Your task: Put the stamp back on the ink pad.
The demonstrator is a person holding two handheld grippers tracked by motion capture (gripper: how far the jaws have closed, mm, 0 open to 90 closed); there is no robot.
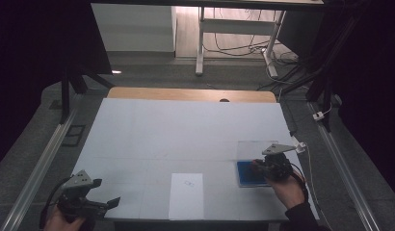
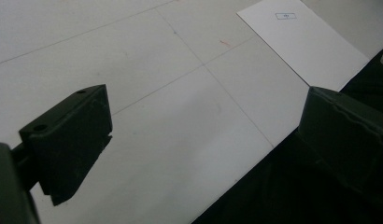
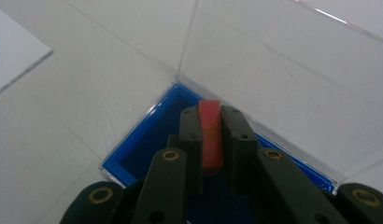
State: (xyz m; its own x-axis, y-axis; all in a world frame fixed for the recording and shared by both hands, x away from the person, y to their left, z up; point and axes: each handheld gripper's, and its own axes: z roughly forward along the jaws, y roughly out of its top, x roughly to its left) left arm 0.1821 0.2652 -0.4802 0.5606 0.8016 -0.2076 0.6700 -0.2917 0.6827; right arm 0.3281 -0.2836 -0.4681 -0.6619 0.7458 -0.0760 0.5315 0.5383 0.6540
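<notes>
The right gripper (image 3: 211,122) is clamping a red block (image 3: 210,135) above the blue box (image 3: 133,151); the left gripper (image 2: 199,135) is gaping wide over the desk (image 2: 147,70).

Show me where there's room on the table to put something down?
Most of the white table is bare: the whole far half, and the near left between the left gripper and the paper sheet. It is crowded at the near right, where the right gripper holds a red piece over the blue box with its clear lid up.
</notes>
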